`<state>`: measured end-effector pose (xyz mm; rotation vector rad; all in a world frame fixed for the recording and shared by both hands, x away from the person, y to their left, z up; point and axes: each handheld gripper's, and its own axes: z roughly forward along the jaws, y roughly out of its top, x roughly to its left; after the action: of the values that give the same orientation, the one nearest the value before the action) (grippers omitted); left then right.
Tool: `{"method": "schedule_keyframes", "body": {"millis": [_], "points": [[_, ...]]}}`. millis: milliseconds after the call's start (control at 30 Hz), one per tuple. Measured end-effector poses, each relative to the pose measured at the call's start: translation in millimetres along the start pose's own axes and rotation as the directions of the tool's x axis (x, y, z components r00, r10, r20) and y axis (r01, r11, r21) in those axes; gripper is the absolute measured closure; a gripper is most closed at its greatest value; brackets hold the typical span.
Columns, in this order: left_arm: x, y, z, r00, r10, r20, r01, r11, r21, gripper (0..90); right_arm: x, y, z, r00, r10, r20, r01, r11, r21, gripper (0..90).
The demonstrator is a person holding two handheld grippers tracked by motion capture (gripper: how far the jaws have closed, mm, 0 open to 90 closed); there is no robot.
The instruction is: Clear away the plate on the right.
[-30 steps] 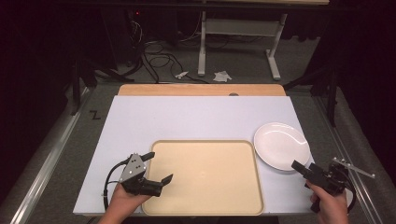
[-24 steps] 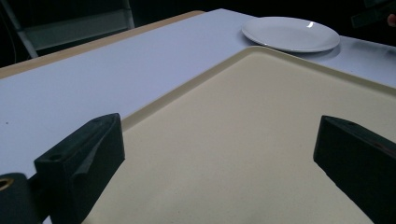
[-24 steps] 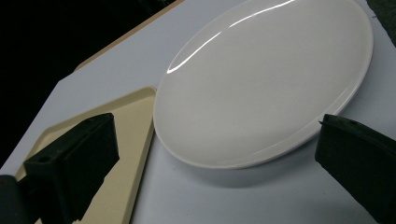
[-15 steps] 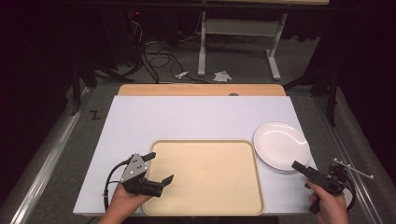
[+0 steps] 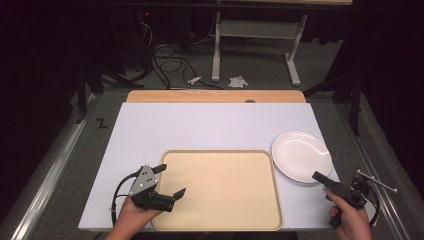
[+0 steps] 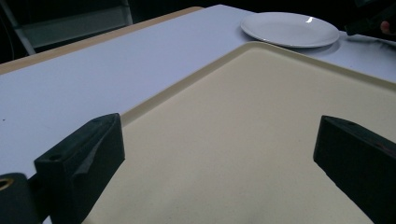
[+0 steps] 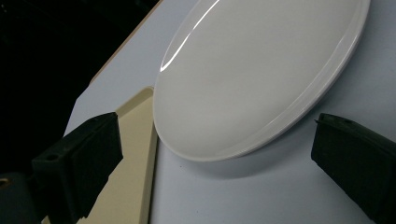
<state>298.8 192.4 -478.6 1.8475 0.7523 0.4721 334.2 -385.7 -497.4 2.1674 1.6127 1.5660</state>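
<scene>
A beige tray (image 5: pixel 220 192) lies at the front middle of the white table, and a white plate (image 5: pixel 301 156) rests just off its right far corner. My left gripper (image 5: pixel 172 179) hovers over the tray's left edge, open, with nothing between its jaws. The left gripper view looks across the tray (image 6: pixel 261 140) toward the plate (image 6: pixel 289 29). My right gripper (image 5: pixel 322 178) sits just in front of the plate at the table's right front, open and empty. In the right gripper view the plate (image 7: pixel 257 79) lies close ahead between the spread jaws, with the tray's corner (image 7: pixel 135 163) to its left.
The white table top (image 5: pixel 200 130) has a wooden strip (image 5: pixel 215 96) along its far edge. Beyond it are a grey floor, cables (image 5: pixel 165 55) and a metal stand (image 5: pixel 255 30). The table's right edge lies close to my right hand (image 5: pixel 345 220).
</scene>
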Motion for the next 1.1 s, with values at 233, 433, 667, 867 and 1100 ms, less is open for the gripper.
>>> {"method": "schedule_keyframes", "body": {"millis": [233, 433, 667, 867, 1100], "points": [[0.0, -2.2, -3.1, 1.0, -0.003, -0.008, 0.003, 1.0, 0.003, 2.8, -3.3, 1.2, 3.1, 0.999, 0.043, 0.013, -0.043, 0.999, -0.002, 7.4], [0.7, -4.4, -7.0, 0.9998, -0.007, -0.019, 0.007, 1.0, 0.004, 2.8, -9.4, 3.9, 5.1, 0.9939, 0.11, 0.003, -0.11, 0.994, -0.012, 8.8], [1.3, -6.5, -13.1, 0.9994, -0.012, -0.031, 0.012, 0.9999, -0.004, 3.4, -10.5, 6.7, 9.7, 0.9906, 0.137, 0.006, -0.137, 0.991, -0.009, 12.2], [2.2, -9.3, -17.9, 0.9991, -0.014, -0.041, 0.014, 0.9999, -0.001, 3.4, -11.7, 10.3, 13.8, 0.9869, 0.161, 0.012, -0.161, 0.987, -0.014, 14.1], [3.8, -11.4, -22.8, 0.9984, -0.019, -0.054, 0.019, 0.9998, -0.002, 3.5, -16.9, 15.1, 16.1, 0.9807, 0.195, -0.004, -0.195, 0.98, -0.025, 15.4]]}}
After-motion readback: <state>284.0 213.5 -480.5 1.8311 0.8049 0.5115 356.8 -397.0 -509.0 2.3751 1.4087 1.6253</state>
